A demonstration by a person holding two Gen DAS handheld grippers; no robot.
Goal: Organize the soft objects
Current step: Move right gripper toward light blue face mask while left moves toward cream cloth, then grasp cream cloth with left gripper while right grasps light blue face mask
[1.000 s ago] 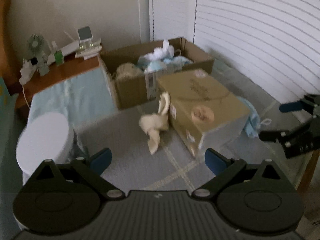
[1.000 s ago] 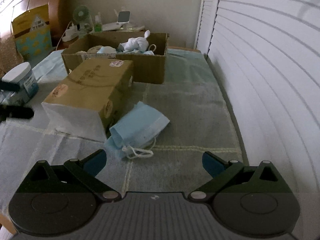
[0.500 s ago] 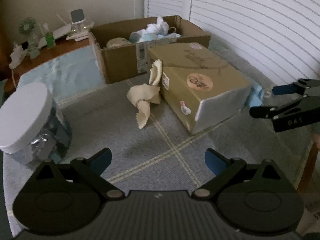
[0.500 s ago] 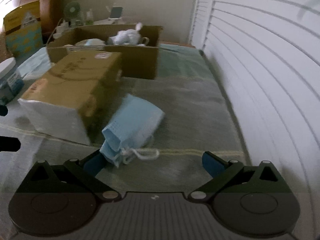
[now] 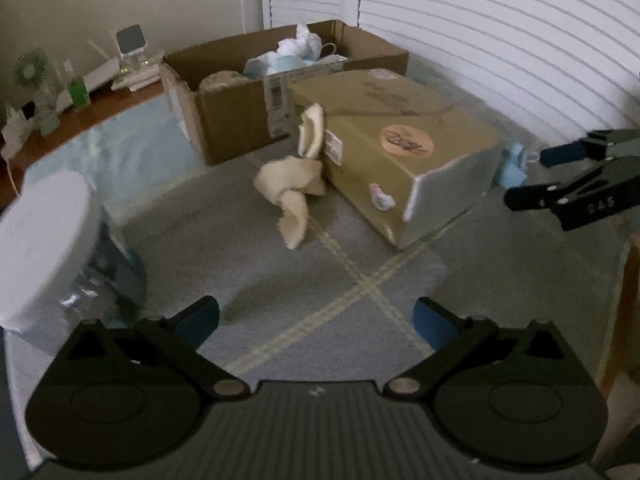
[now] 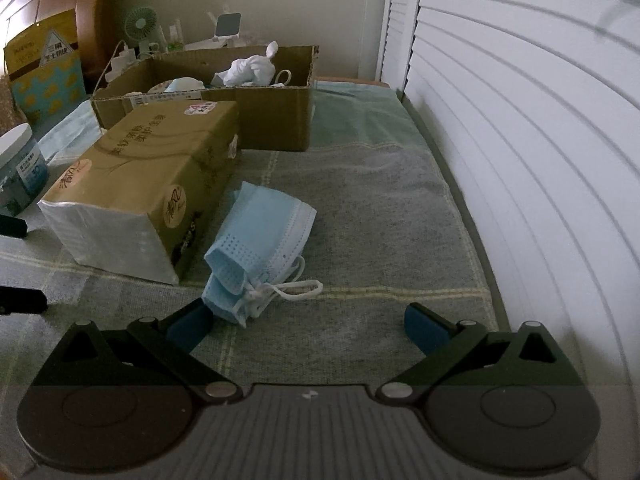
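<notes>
- While both grippers have dropped lower and nearer to the cloth-covered bed (image 6: 360,184) over the last second, neither one holds anything.
- Nearest in the right wrist view, the right gripper (image 6: 308,322) has its jaws spread wide and empty. Its left fingertip (image 6: 190,322) now sits just beside the lower corner of the blue face mask (image 6: 260,240); half a second ago the mask lay a little farther ahead.
- The mask lies folded on the bed, its white ear loops trailing between the open fingers, close against the side of the tissue pack (image 6: 140,184).
- In the left wrist view, the left gripper (image 5: 316,318) is also spread open and empty, above bare cloth, well short of anything soft.
- Ahead of it, the beige cloth (image 5: 294,184) lies crumpled, one end propped against the tissue pack. It fills more of the view than a second ago, so this gripper has closed in.
- To the left stands a white-lidded jar (image 5: 44,236).
- Farthest back, the open cardboard box (image 6: 256,120) already holds white and pale blue soft items.
- My reading: the right side is nearly lined up to pinch the mask, which would then go to the box; the beige cloth looks like the left side's target.
</notes>
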